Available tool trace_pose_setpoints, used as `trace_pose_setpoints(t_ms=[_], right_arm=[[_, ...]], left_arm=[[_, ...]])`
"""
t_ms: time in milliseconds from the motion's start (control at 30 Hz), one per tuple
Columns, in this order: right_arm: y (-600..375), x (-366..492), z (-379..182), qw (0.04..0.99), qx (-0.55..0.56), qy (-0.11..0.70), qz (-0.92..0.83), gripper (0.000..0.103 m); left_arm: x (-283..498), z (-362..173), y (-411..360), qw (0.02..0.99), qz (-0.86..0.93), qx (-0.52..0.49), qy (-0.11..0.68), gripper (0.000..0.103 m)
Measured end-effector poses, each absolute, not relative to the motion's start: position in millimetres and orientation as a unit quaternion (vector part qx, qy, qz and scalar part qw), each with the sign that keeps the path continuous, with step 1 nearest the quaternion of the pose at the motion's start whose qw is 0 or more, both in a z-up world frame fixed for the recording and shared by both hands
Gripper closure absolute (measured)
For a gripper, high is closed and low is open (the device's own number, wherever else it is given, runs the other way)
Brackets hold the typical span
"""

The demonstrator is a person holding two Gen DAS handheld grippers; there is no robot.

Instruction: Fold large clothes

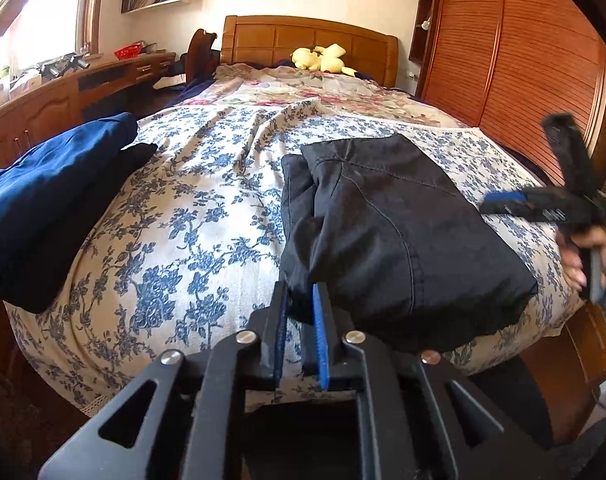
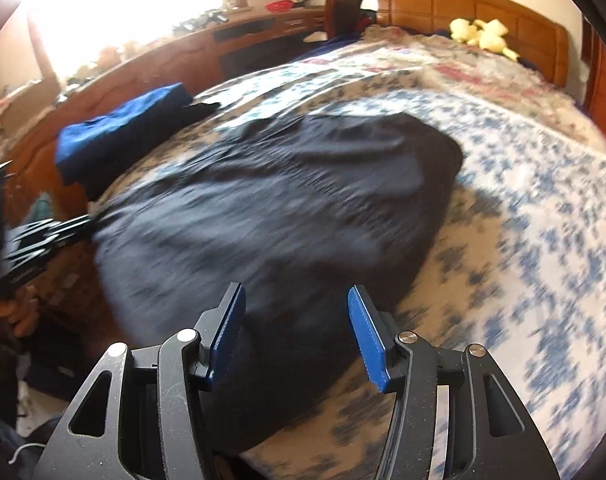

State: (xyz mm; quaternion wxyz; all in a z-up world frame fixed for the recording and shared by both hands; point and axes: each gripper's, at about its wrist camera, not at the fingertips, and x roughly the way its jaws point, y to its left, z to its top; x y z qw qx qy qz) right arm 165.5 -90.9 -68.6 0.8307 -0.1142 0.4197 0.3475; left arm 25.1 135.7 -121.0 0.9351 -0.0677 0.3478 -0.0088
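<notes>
1. The step in hand looks like letting go of the folded black garment point(image 1: 387, 240) and backing off; judged from how it lies, the fold is finished or nearly so
2. To do it well, the left gripper point(image 1: 301, 320) should part its jaws fully before pulling back, so the pads do not drag the near edge and spoil the fold; at lower centre of the left view its jaws stand slightly apart with the garment's corner between them, and I cannot tell whether the pads press on the cloth
3. The right gripper point(image 2: 299, 328) has its jaws wide apart and empty, low in the right view over the garment's near edge; it should lift clear without brushing the top layer
4. The garment lies right of centre in the left view on the floral bedspread point(image 1: 191, 216), a compact dark rectangle with visible seams, layers stacked
5. A folded blue garment point(image 1: 51, 184) sits at the left edge, well apart
</notes>
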Motion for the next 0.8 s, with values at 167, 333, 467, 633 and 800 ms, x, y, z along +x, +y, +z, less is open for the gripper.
trace_pose_setpoints(t_ms=[167,333,467,633,800], right_arm=[[-89.3,209.1,-75.7,0.842,-0.127,0.419,0.316,0.049],[-92.0,243.7,-91.8,0.848,-0.114,0.423,0.297,0.049],[-89.8,269.8,-106.7,0.847,-0.115,0.435,0.284,0.045],[-90.8,307.0,-117.4,0.841,-0.094,0.463,0.265,0.030],[-93.1,348.3,-133.2,0.819,-0.032,0.509,0.263,0.017]], left_arm=[[16.0,-119.4,143.8,0.935,-0.009,-0.076,0.347,0.070],[15.9,-127.8,151.7,0.929,-0.013,-0.102,0.356,0.063],[19.2,-136.8,150.1,0.924,-0.018,-0.107,0.366,0.059],[21.0,-139.5,144.0,0.923,-0.027,-0.101,0.371,0.059],[19.6,-137.4,141.5,0.923,-0.027,-0.096,0.371,0.058]])
